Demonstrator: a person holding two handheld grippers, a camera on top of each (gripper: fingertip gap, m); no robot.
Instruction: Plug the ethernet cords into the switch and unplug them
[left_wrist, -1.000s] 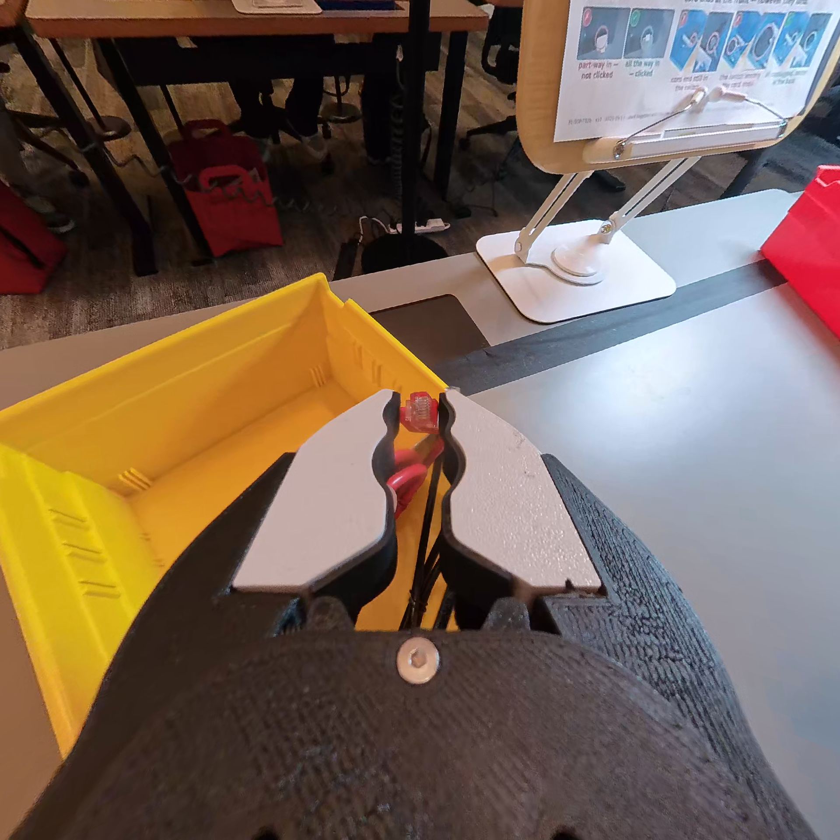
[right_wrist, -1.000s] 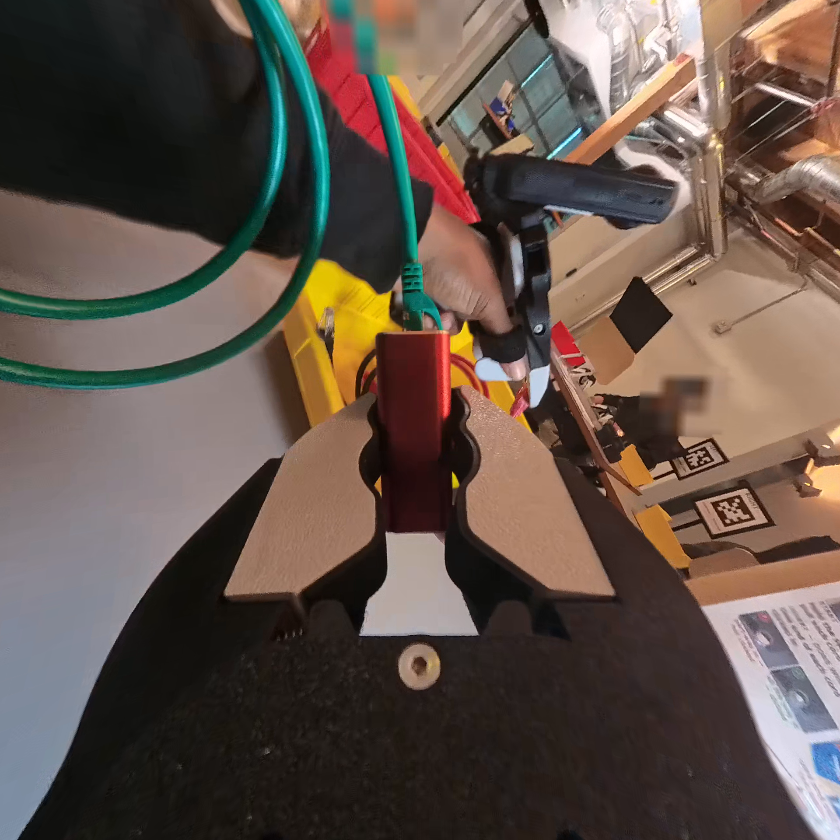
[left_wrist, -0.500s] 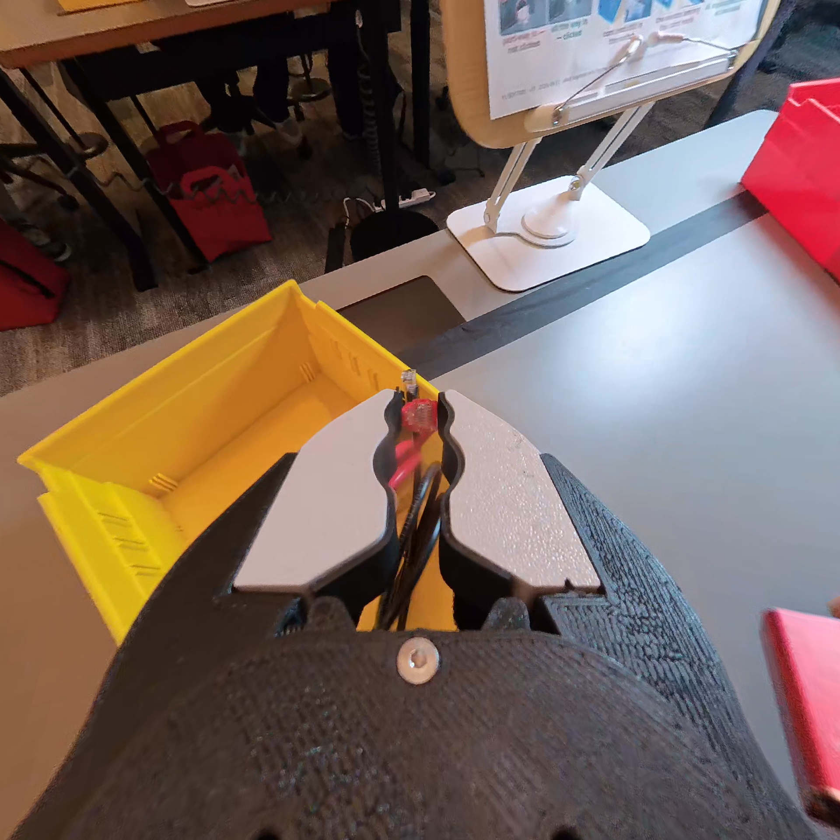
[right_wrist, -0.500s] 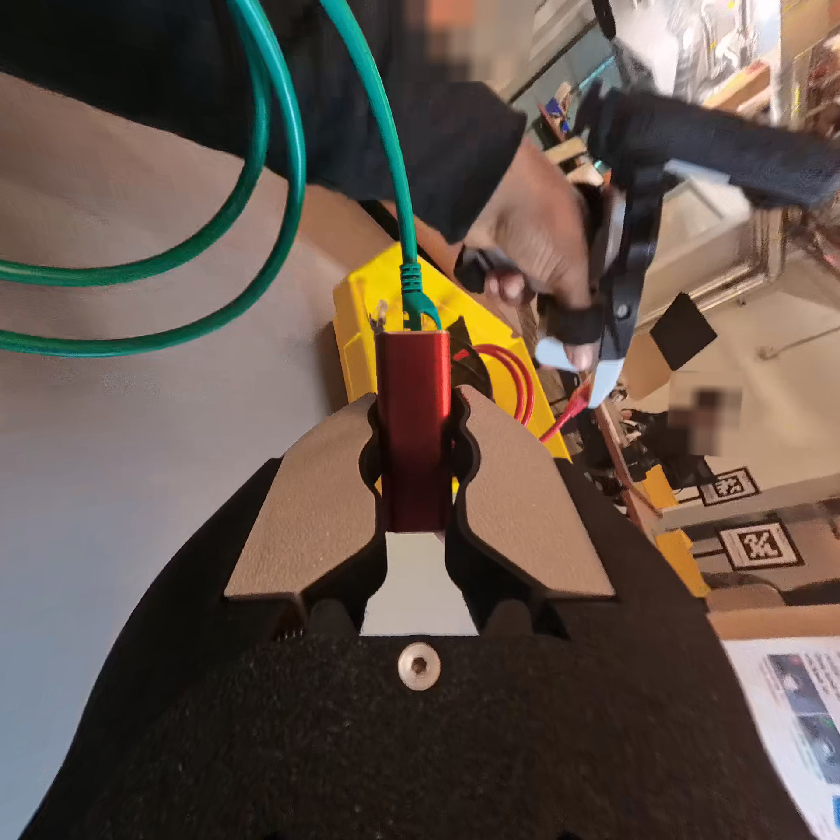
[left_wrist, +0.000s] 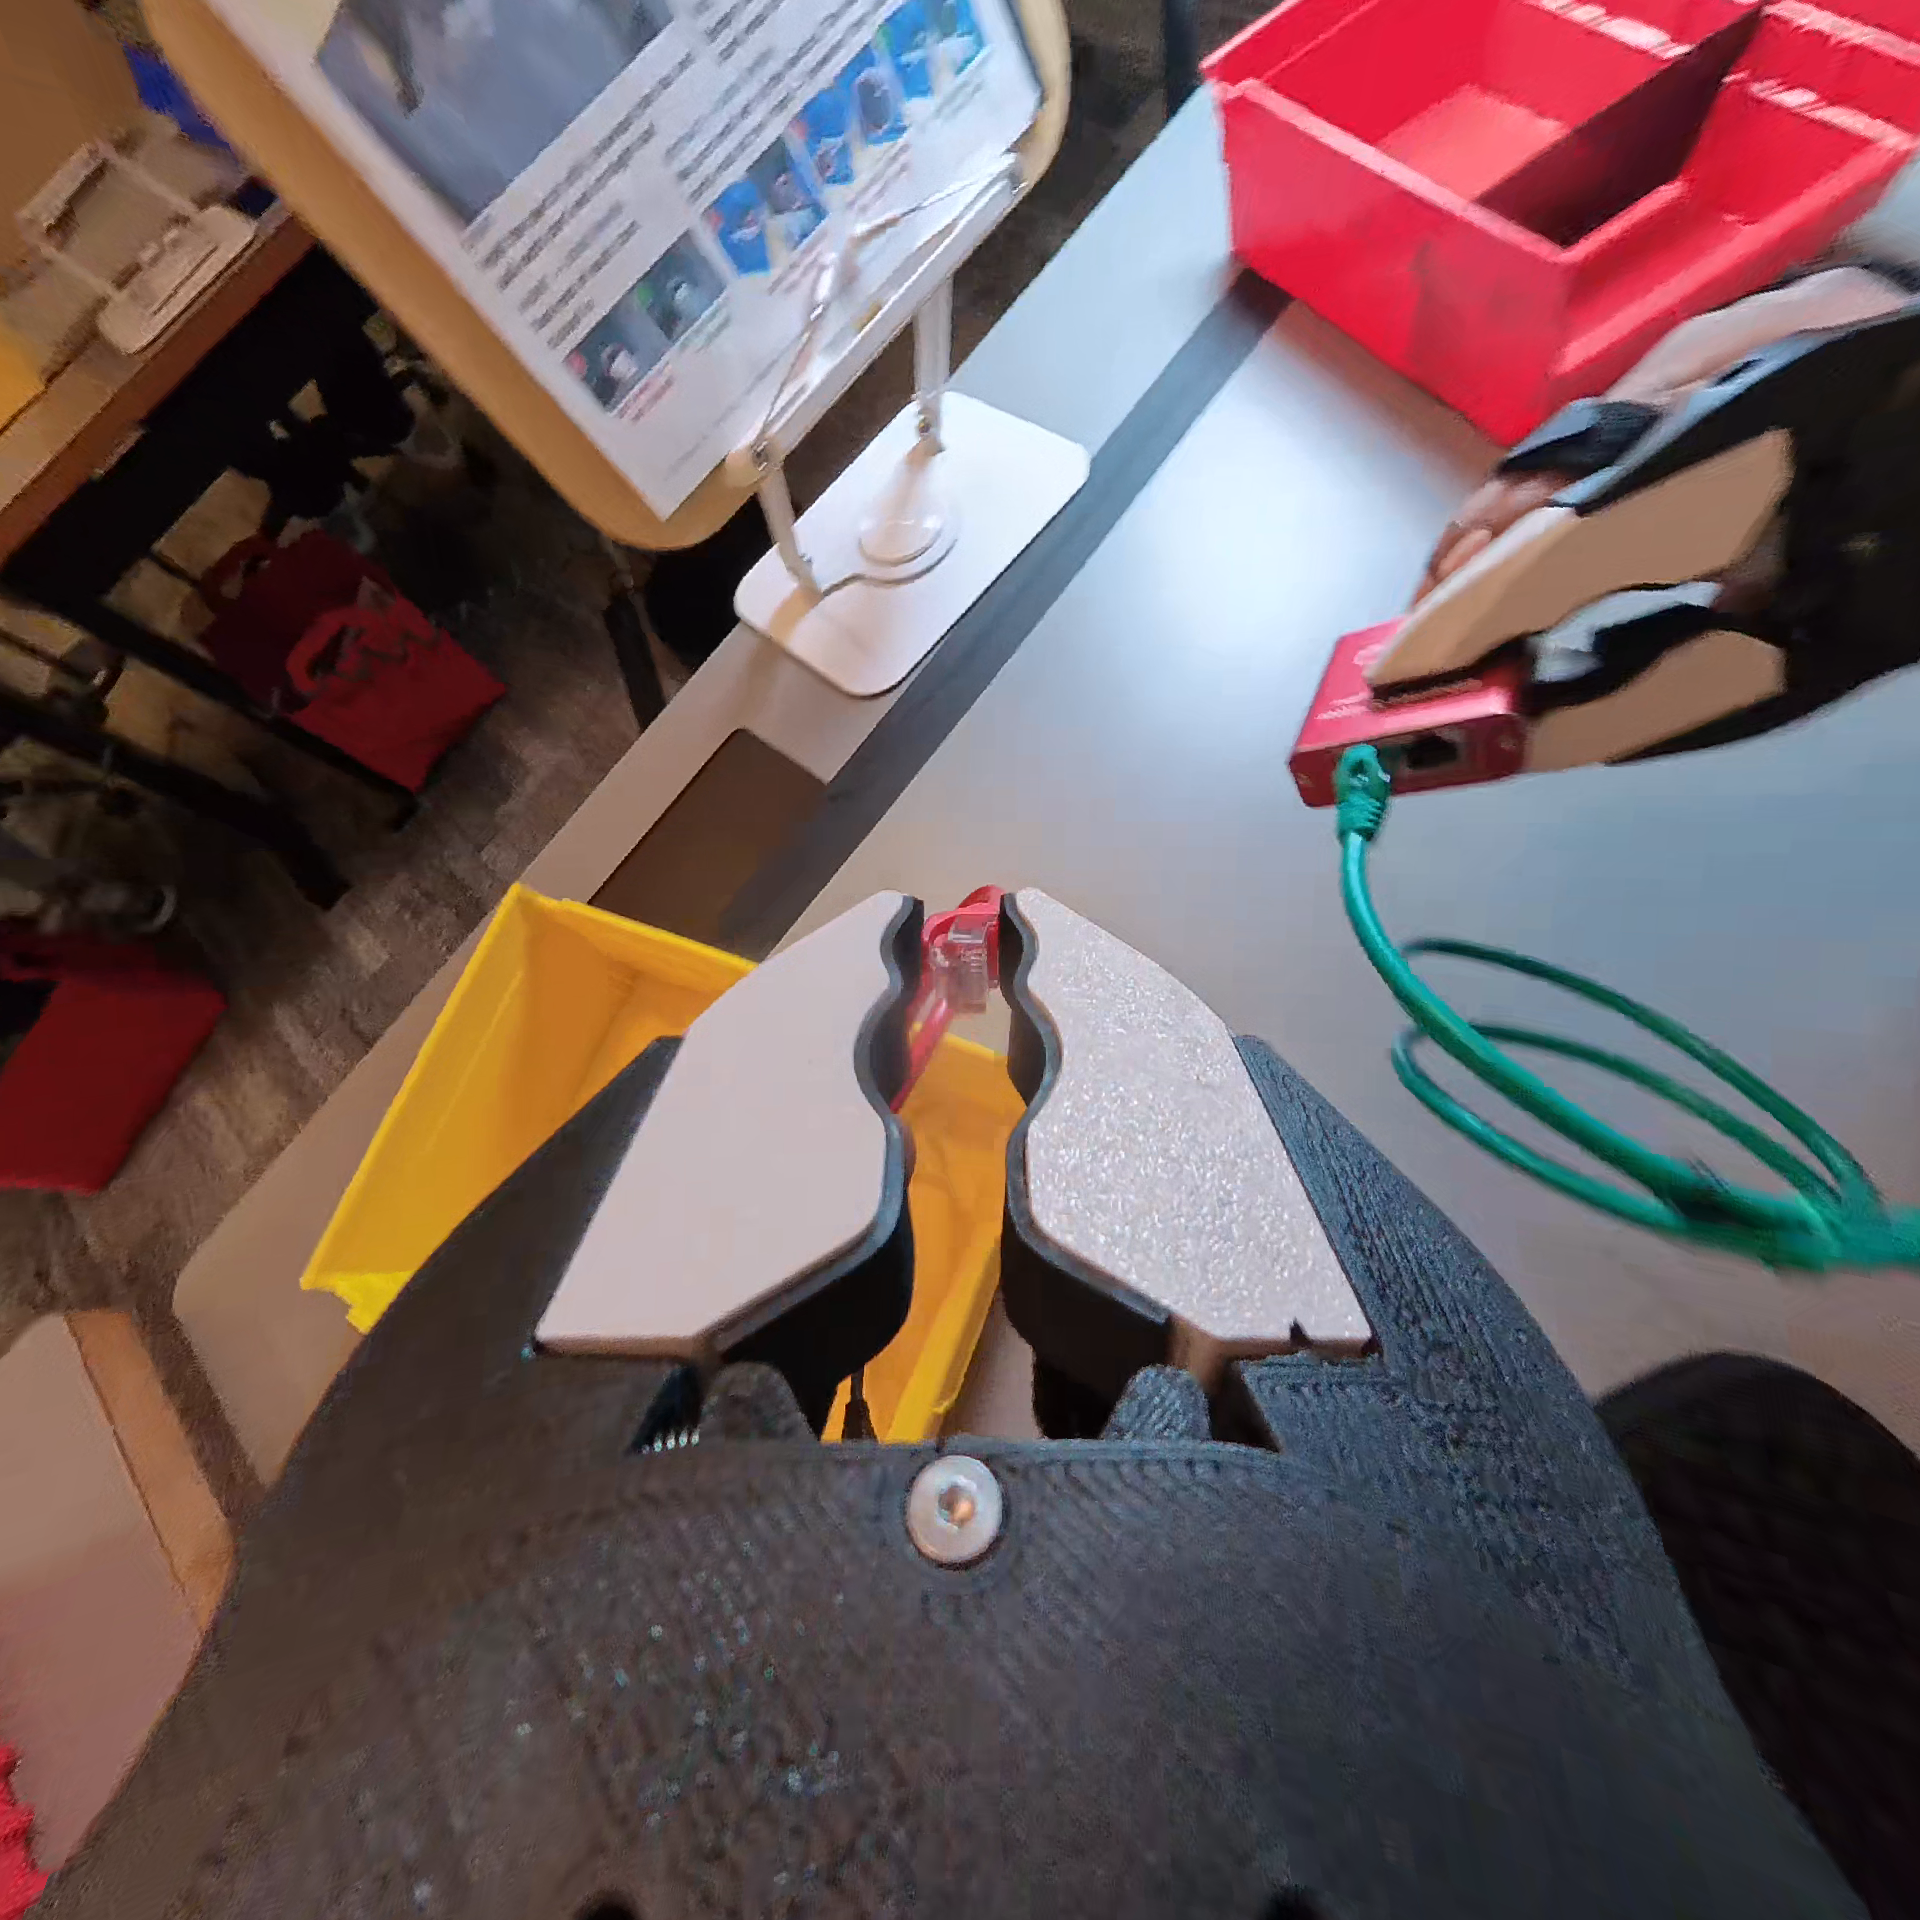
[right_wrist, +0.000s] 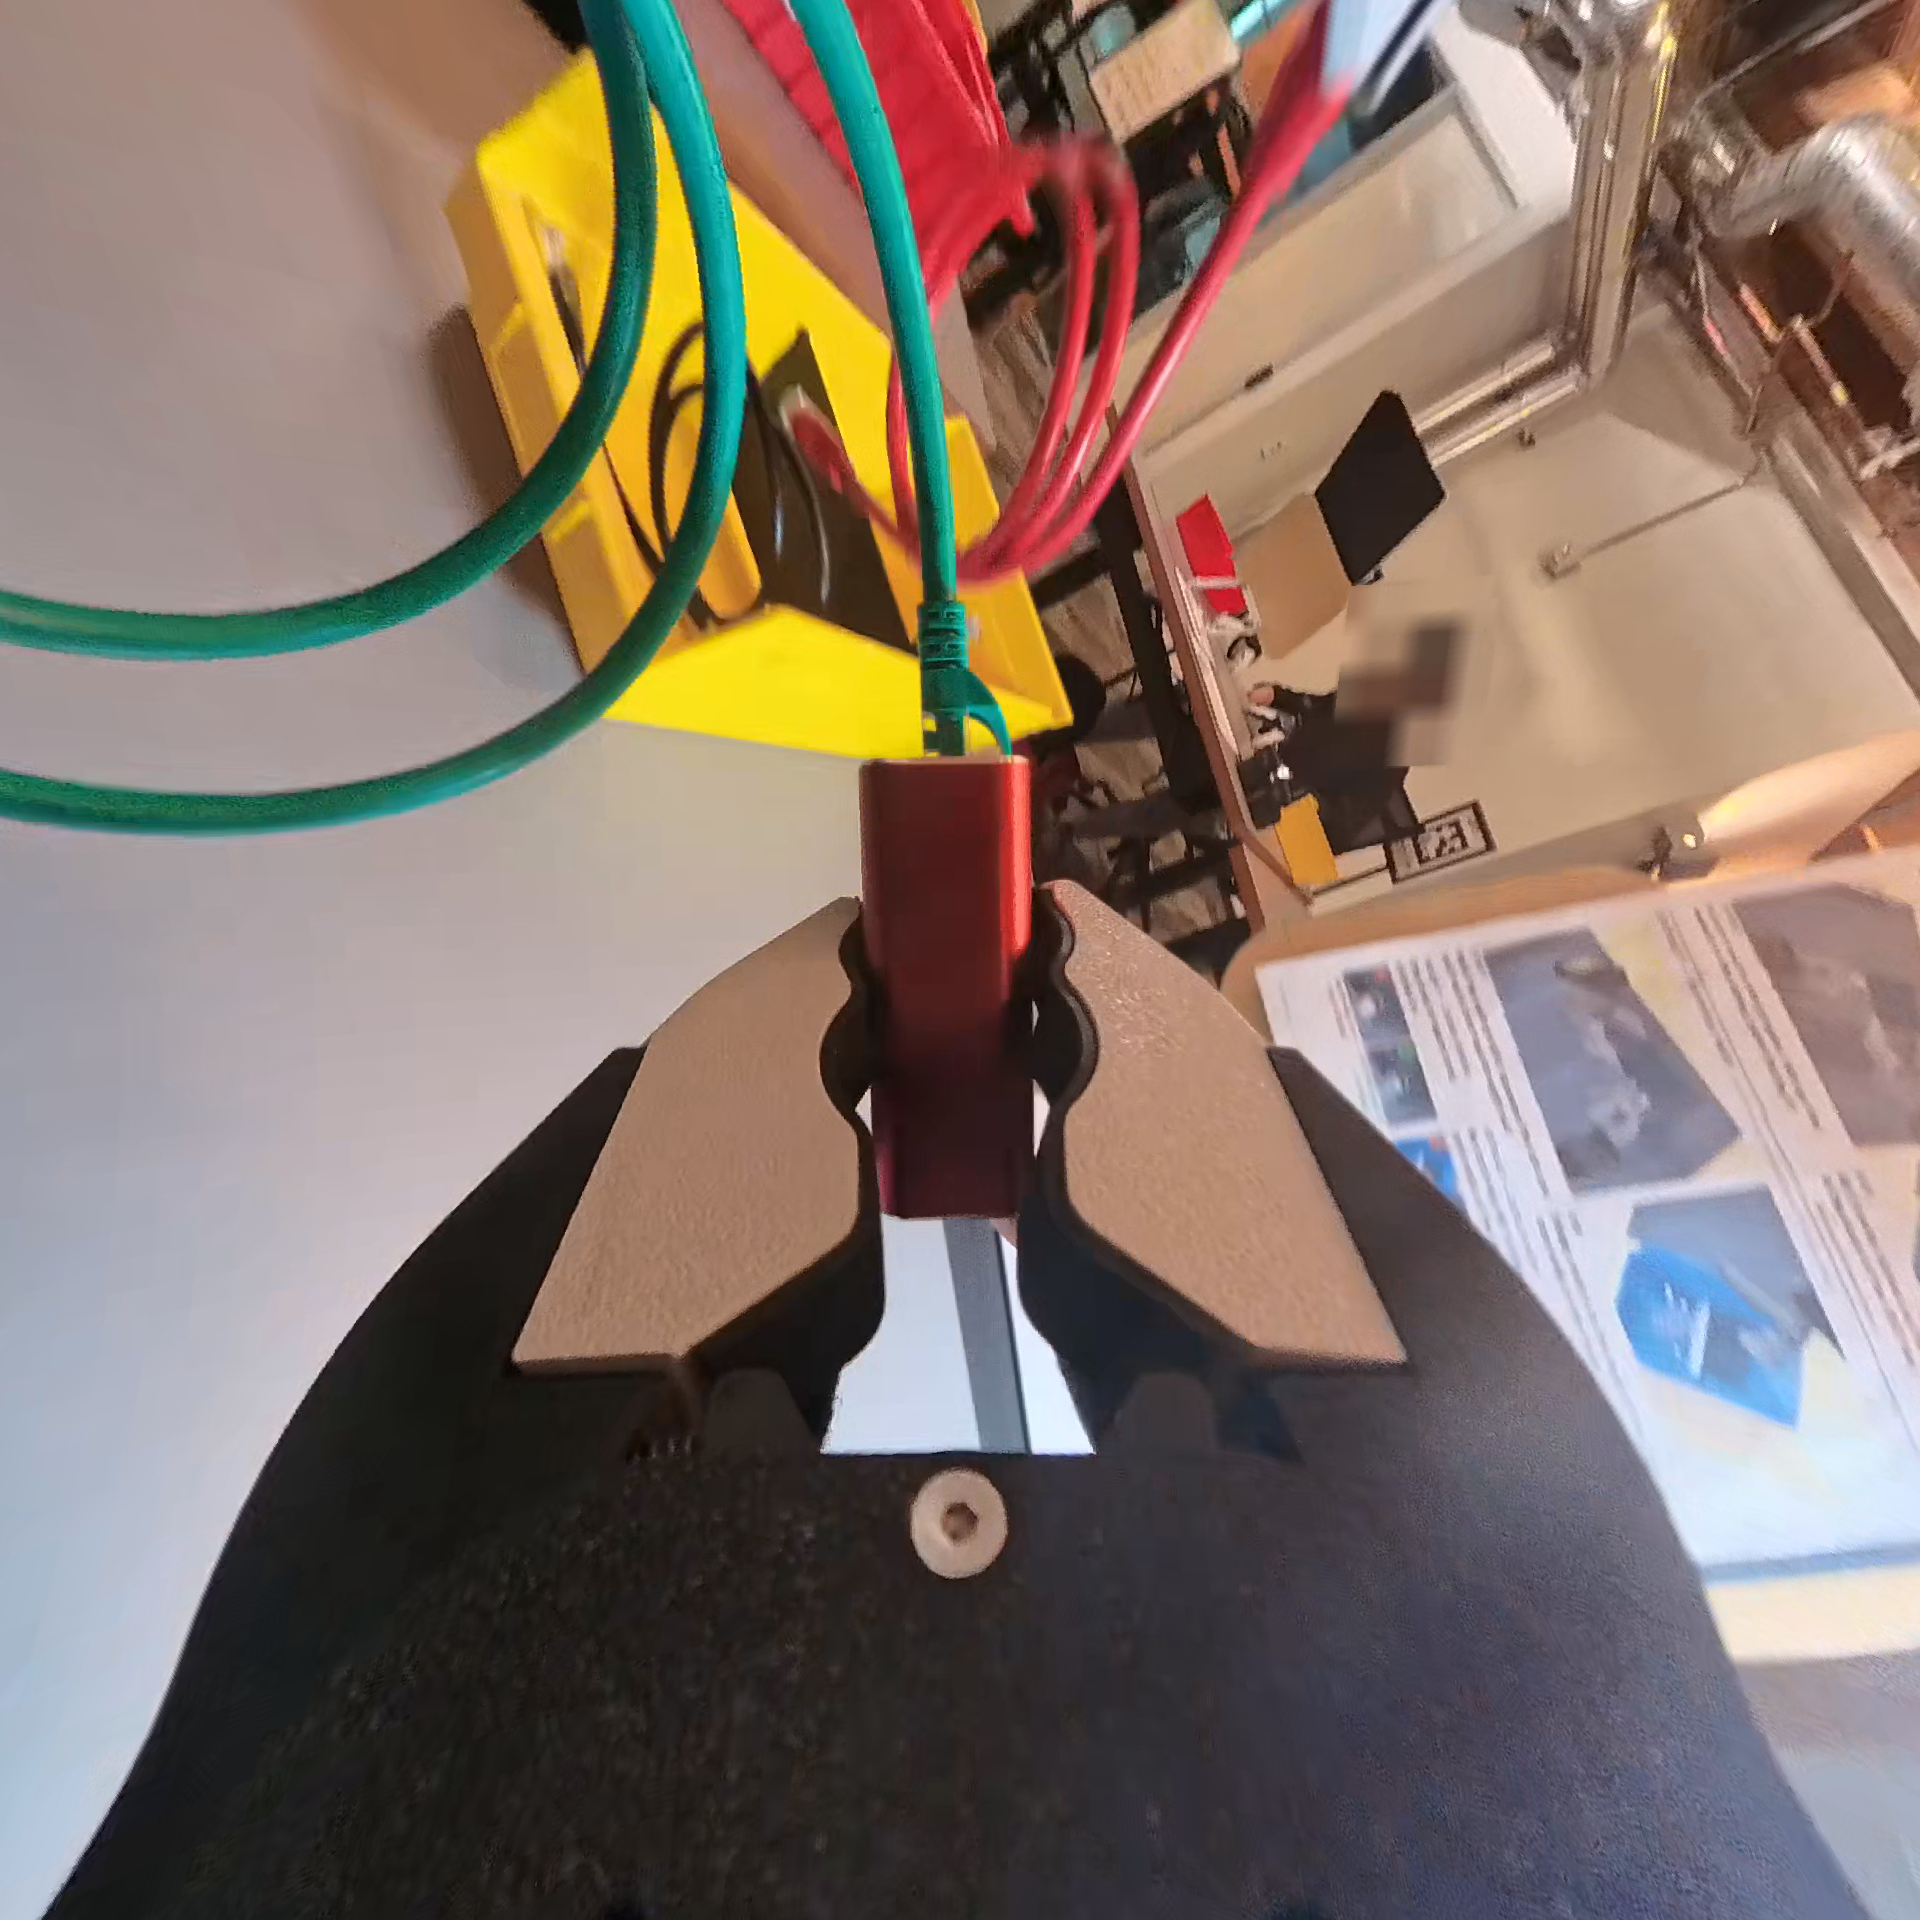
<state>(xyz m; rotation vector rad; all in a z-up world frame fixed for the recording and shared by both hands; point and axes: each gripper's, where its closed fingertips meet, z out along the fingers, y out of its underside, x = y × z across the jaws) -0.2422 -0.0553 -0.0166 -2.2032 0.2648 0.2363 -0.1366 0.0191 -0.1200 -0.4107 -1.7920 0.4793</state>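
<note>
Grippers both clamp: left gripper (left_wrist: 961, 935) red plug (left_wrist: 961, 961); right gripper (right_wrist: 945, 914) switch (right_wrist: 945, 987), its empty port apparently visible only leftward.

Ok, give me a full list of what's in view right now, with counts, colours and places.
Switch: one, red, held in right tool.
Green cord: one, plugged into the switch, coiled over the table.
Red cord: one, plug gripped in left tool, lifted over the yellow bin.
Black cord: at least one, inside the yellow bin.
Yellow bin: one, table's edge.
Red bin: one, divided, far side.
Instruction board: one, on white stand.
Table: grey.
Left tool: shut.
Right tool: shut.
</note>
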